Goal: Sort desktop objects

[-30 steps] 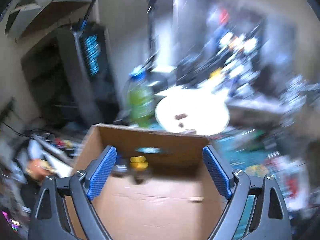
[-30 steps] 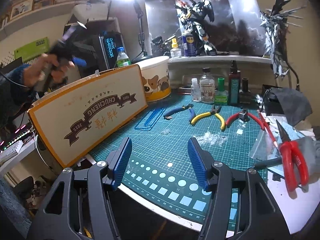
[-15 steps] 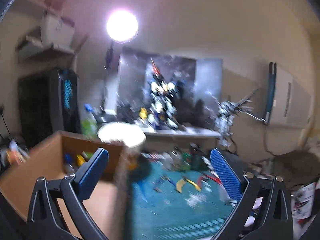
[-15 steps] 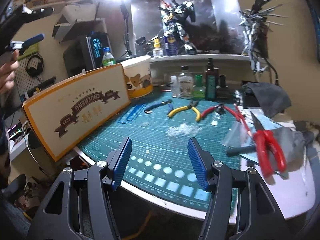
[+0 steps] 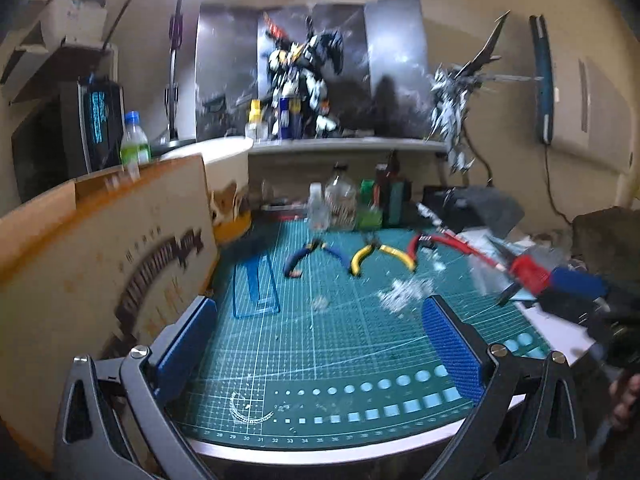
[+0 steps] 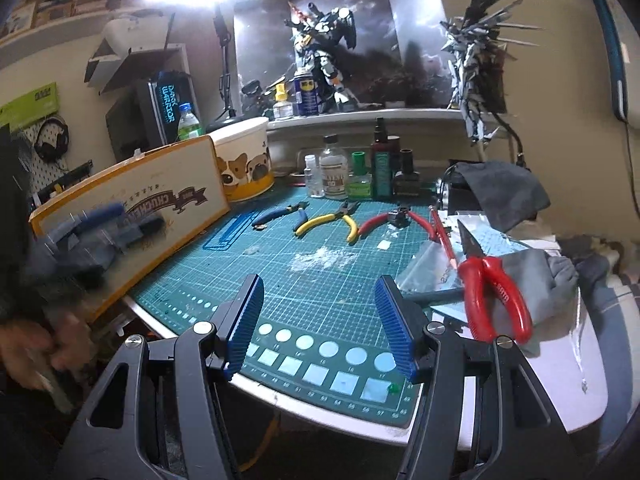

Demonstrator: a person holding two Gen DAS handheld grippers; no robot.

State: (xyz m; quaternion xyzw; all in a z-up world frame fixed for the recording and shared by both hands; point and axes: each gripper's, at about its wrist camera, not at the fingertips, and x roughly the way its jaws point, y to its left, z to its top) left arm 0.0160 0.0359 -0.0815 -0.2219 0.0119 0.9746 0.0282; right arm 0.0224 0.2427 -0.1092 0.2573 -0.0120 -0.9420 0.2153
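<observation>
On the green cutting mat [image 6: 320, 280] lie blue-handled pliers [image 6: 280, 213], yellow-handled pliers [image 6: 328, 222], red-handled pliers [image 6: 394, 220] and a clear blue ruler [image 6: 230, 232]. Large red pliers [image 6: 494, 292] lie on a grey cloth at the right. A cardboard box [image 6: 132, 216] stands at the mat's left edge. My right gripper [image 6: 320, 320] is open and empty above the mat's front edge. My left gripper [image 5: 320, 344] is open and empty over the mat's front, beside the box [image 5: 100, 272]. The same pliers show in the left wrist view: blue [image 5: 304, 258], yellow [image 5: 376, 256].
Several small bottles [image 6: 352, 176] stand at the back of the mat. A dog-print tub [image 6: 244, 164] sits behind the box. A shelf with a robot model [image 6: 324, 56] and spray can runs along the wall. A plastic bag [image 6: 432, 268] lies right of the mat.
My left gripper has swung from over the cardboard box's inside to the right and down, over the mat's front. My right gripper stays open and has shifted slightly.
</observation>
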